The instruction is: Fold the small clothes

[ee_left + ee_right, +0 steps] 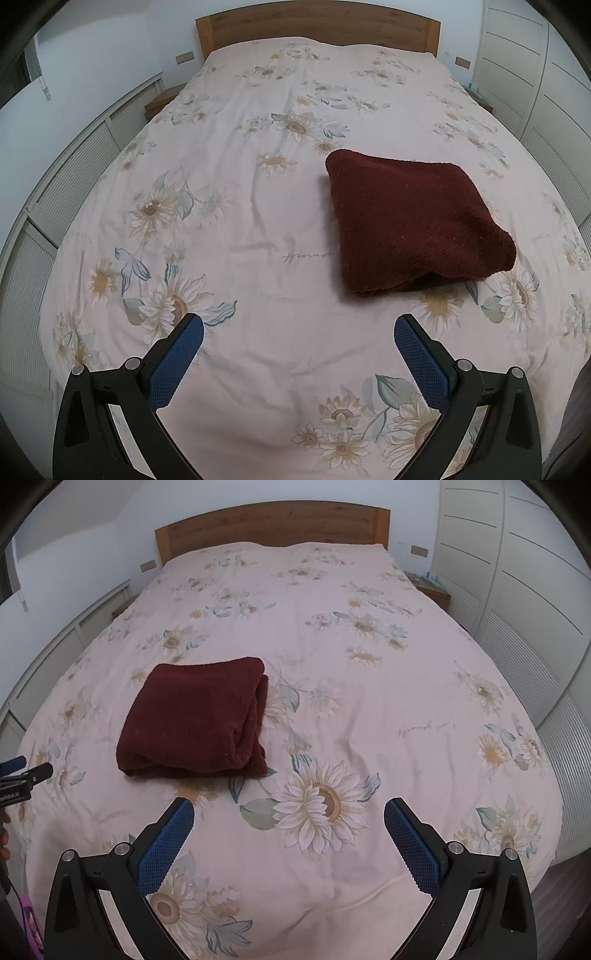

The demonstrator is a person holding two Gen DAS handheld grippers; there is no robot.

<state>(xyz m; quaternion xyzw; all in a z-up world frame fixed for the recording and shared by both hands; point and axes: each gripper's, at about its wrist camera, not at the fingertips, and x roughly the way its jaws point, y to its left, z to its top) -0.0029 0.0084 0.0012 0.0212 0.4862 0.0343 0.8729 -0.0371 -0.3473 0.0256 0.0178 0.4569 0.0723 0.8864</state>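
A wide bed (280,206) fills the room, covered by a pale pink bedspread (332,716) printed with sunflowers. A wooden headboard (317,26) stands at the far end against a white wall. White louvred cupboard doors (517,602) line the right side.

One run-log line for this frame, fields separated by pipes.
cloth: dark red, folded, on bedspread | left tool: open, empty, clear of cloth | right tool: open, empty, clear of cloth
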